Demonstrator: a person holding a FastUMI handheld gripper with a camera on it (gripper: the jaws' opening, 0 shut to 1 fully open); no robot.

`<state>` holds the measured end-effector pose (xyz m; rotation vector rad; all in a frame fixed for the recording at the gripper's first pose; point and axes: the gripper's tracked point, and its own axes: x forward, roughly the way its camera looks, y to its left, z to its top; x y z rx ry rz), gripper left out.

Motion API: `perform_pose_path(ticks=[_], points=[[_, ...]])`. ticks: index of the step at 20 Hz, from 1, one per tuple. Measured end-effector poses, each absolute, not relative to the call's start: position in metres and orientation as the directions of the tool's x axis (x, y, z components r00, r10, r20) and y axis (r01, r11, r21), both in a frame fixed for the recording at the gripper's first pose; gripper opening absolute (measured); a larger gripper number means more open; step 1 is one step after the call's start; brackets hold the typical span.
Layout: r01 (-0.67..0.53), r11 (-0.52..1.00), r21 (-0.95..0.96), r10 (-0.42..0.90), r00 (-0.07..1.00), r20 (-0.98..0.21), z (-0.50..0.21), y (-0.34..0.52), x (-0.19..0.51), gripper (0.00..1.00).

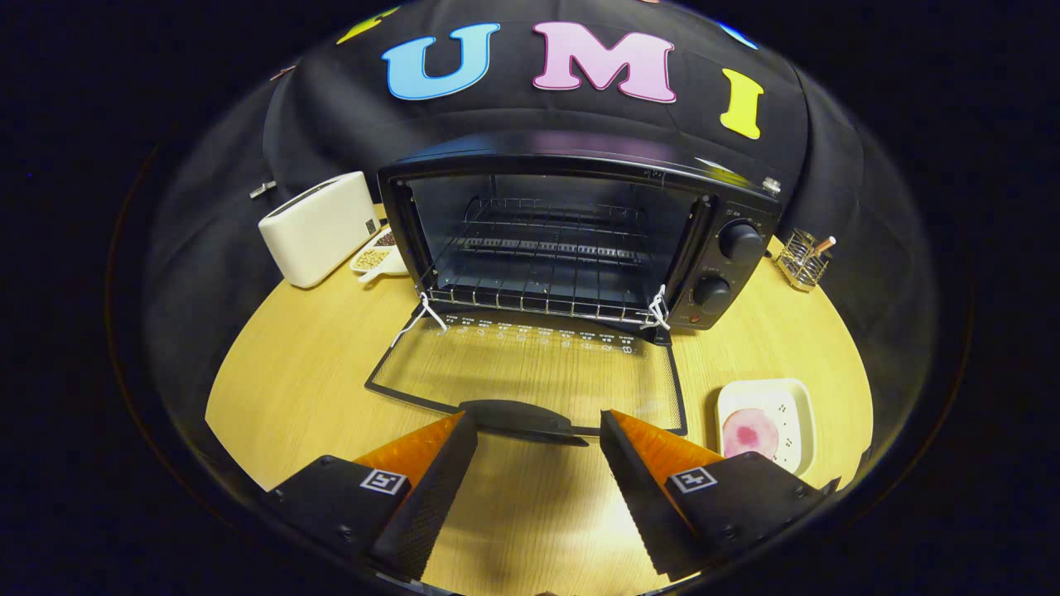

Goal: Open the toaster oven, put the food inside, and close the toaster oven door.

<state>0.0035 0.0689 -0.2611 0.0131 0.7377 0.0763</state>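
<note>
A black toaster oven (580, 232) stands at the back of the wooden table with its glass door (530, 372) folded down flat toward me. The door's handle (522, 418) lies just ahead of my fingertips. A wire rack (546, 294) sits inside the open cavity, which holds no food. A round pink slice of food (749, 432) rests on a white square plate (787, 397) to the right of the door, beside my right finger. My gripper (538, 434) is open, with nothing between its fingers, hovering over the table just short of the handle.
A white toaster (319, 228) stands left of the oven, with a small dish of beans (377, 257) between them. A wire holder (805, 258) with a stick sits right of the oven. The table (290, 372) has bare wood on the left.
</note>
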Motion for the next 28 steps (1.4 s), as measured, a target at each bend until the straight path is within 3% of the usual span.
perform_pose_path(ticks=[8,13,21,28], points=[[-0.048,0.988,0.144,0.127,0.784,-0.608,-0.195,-0.013,-0.003,0.99],[0.017,0.985,0.169,0.099,0.753,-0.651,-0.186,-0.100,-0.011,1.00],[0.212,0.947,0.242,0.045,0.659,-0.751,-0.224,-0.209,-0.034,1.00],[0.196,0.933,0.302,0.137,0.584,-0.800,-0.285,-0.231,-0.033,1.00]])
